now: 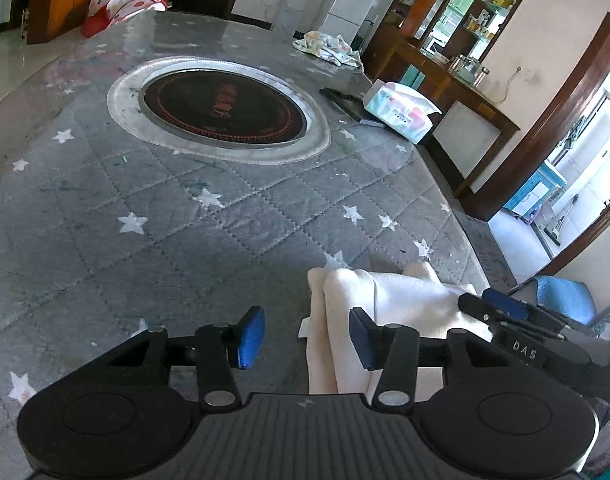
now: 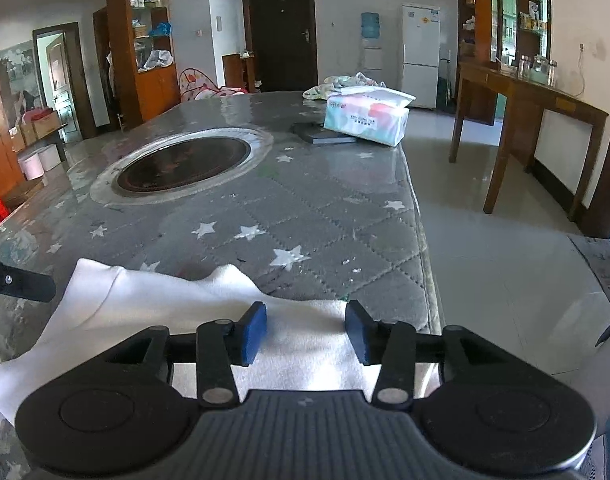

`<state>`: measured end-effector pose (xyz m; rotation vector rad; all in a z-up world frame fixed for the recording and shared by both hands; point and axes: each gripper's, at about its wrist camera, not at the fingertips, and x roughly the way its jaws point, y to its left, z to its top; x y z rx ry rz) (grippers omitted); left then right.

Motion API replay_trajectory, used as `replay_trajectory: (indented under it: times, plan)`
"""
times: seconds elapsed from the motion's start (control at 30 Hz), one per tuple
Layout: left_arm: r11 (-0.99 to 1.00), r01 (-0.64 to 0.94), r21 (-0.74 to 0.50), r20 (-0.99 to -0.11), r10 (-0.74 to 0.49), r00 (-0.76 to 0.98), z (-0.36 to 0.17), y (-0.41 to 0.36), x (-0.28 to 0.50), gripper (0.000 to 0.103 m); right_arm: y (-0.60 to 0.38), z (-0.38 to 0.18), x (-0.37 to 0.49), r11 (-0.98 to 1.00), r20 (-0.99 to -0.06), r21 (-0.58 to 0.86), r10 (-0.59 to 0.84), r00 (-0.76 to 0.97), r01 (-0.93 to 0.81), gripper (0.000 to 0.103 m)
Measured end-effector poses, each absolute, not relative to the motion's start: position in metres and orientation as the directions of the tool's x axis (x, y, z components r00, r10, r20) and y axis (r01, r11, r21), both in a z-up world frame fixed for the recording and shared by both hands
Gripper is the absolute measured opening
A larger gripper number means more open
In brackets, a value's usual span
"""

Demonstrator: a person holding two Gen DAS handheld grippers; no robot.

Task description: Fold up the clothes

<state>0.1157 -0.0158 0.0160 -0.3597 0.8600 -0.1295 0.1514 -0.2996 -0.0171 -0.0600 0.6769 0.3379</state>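
Nearest the lens in the left wrist view, the left claw (image 1: 301,336) stands part open with nothing pinched; its blue pads (image 1: 251,338) straddle the left edge of a folded cream garment (image 1: 405,300), which lies at the near right corner of the table (image 1: 145,200), on a grey quilted cover with white stars. Further right in that view the right claw (image 1: 489,302) reaches in over the same cloth. In its own view the right claw (image 2: 307,330) is likewise part open and empty, hovering over the garment (image 2: 153,304) just inside the table's right edge. Both claws look to have let go after a fold, so the next good move is probably to regrip two matching corners low and evenly, then carry them across together. The garment looks soft and fleecy, doubled into thick rounded layers, with a scalloped far edge and a small white tag.
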Motion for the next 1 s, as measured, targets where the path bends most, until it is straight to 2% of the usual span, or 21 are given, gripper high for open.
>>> replay_trajectory:
  times: [0.23, 0.63, 0.83, 1.0]
  plan:
    - [0.944, 0.039, -0.328, -0.712, -0.274, 0.646, 0.020, -0.034, 0.106, 0.052, -0.313, -0.004, 0.121, 0.946, -0.614, 0.034, 0.275, 0.740, -0.323, 0.049]
    - [0.969, 0.185, -0.165, -0.732, -0.246, 0.635, 0.006, -0.073, 0.081, 0.058, -0.328, -0.007, 0.049, 0.942, -0.637, -0.092, 0.194, 0.746, -0.323, 0.063]
    - [0.969, 0.197, -0.151, -0.735, -0.244, 0.633, 0.000, -0.067, 0.072, 0.062, -0.334, -0.009, 0.032, 0.936, -0.653, -0.143, 0.154, 0.741, -0.322, 0.063]
    - [0.971, 0.196, -0.134, -0.736, -0.230, 0.637, 0.000, -0.063, 0.065, 0.067, -0.323, 0.005, 0.038, 0.928, -0.614, -0.137, 0.194, 0.765, -0.345, 0.065]
